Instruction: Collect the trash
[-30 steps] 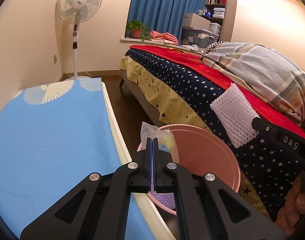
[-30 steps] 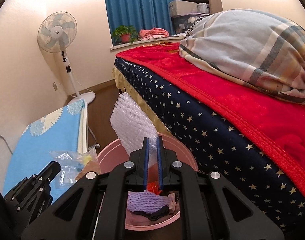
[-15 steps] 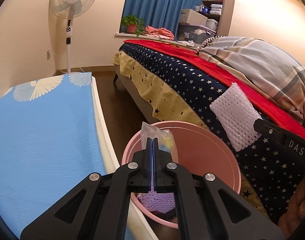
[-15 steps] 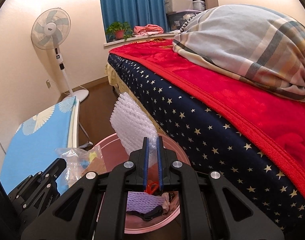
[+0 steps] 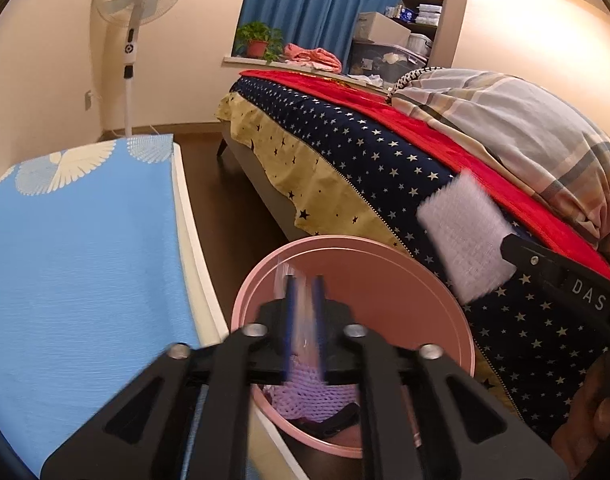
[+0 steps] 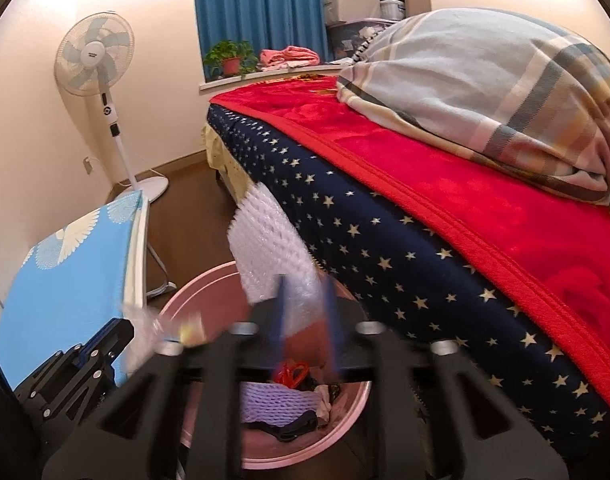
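Both hand-held grippers (image 5: 305,312) (image 6: 305,316) parted above pink bin rim (image 5: 437,280), bedside.

Pink bin (image 5: 445,292), white foam sheet (image 6: 271,252), navy star-patterned sheet (image 6: 385,248), red blanket (image 6: 465,184), blue curtain (image 5: 313,4).

Each claw (image 5: 305,308) is matte black with 4 silver screws and blue finger pads (image 5: 291,312); "DAS" is printed white on the right claw (image 6: 305,308).

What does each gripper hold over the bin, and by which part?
Both jaws are parting. The white foam sheet sits by its lower edge in the right gripper; the clear plastic bag is slipping from the left gripper.
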`<action>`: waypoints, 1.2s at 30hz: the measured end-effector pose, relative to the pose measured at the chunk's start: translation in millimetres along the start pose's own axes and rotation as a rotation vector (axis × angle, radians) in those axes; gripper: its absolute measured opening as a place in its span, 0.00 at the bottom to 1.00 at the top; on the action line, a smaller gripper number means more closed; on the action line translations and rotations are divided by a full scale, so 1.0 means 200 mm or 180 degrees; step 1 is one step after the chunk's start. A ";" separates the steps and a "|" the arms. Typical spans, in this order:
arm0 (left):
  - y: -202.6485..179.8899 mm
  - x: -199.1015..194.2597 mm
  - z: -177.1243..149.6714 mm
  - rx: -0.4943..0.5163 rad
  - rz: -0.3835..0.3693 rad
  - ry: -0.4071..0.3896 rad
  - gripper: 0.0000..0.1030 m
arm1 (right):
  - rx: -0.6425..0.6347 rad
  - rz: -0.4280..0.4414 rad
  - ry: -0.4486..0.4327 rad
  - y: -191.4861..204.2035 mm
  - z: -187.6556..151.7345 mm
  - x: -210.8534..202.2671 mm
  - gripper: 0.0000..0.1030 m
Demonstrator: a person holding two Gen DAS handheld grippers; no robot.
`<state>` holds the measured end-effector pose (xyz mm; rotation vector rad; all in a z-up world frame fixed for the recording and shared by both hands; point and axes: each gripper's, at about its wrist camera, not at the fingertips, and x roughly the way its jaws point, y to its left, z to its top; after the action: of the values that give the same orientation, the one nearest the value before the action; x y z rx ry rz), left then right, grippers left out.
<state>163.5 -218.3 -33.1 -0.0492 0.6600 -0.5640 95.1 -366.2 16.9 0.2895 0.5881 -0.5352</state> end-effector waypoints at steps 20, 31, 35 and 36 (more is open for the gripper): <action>0.16 -0.78 0.09 0.0024 0.0817 -0.0655 0.89 | -0.0367 0.0705 -0.0398 0.20 0.03 -0.54 0.95; 0.17 -1.20 -0.09 0.0188 0.1095 -0.0832 0.92 | -0.0685 0.0918 -0.0334 0.28 -0.14 -0.82 0.95; 0.20 -1.30 -0.20 0.0106 0.1195 -0.0801 0.92 | -0.0734 0.0987 -0.0269 0.32 -0.22 -0.90 0.95; 0.22 -1.32 -0.22 0.0089 0.1238 -0.0782 0.92 | -0.0765 0.0990 -0.0277 0.33 -0.24 -0.92 0.95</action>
<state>-13.0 -40.8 71.8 0.0358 0.4067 -0.1869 -18.1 -219.7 95.2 0.1251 0.5054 -0.1733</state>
